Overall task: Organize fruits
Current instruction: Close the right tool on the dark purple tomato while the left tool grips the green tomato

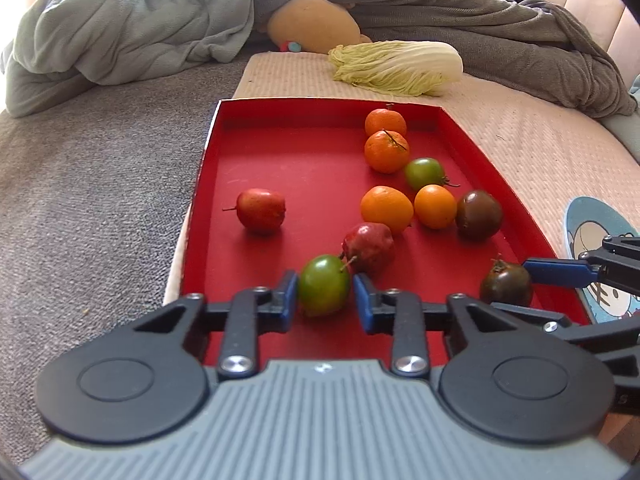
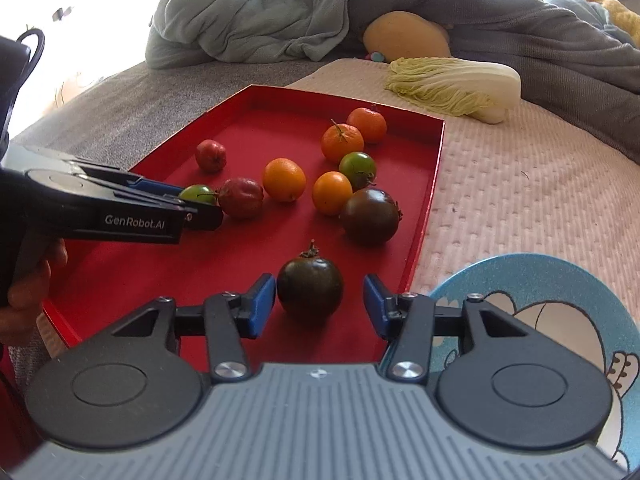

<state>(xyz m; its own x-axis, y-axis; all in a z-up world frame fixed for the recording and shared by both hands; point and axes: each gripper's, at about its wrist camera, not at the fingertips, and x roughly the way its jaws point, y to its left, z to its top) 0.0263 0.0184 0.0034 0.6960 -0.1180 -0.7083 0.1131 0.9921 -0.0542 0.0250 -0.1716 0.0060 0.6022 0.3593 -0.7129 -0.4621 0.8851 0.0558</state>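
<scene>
A red tray (image 1: 224, 160) (image 2: 424, 208) holds several fruits: oranges, green tomatoes, red fruits and dark tomatoes. My left gripper (image 1: 325, 298) is open around a green tomato (image 1: 323, 285) at the tray's near end, its pads close on both sides with small gaps. That tomato shows partly hidden in the right wrist view (image 2: 197, 193). My right gripper (image 2: 320, 308) is open around a dark tomato (image 2: 310, 288) (image 1: 506, 284) near the tray's right wall, not touching. A red fruit (image 1: 369, 248) lies just behind the green tomato.
A blue cartoon plate (image 2: 560, 320) (image 1: 592, 224) lies right of the tray on the pink mat. A napa cabbage (image 1: 400, 66) (image 2: 456, 88) lies beyond the tray. Grey blankets and a yellow plush (image 1: 314, 24) are behind. Grey bedding is to the left.
</scene>
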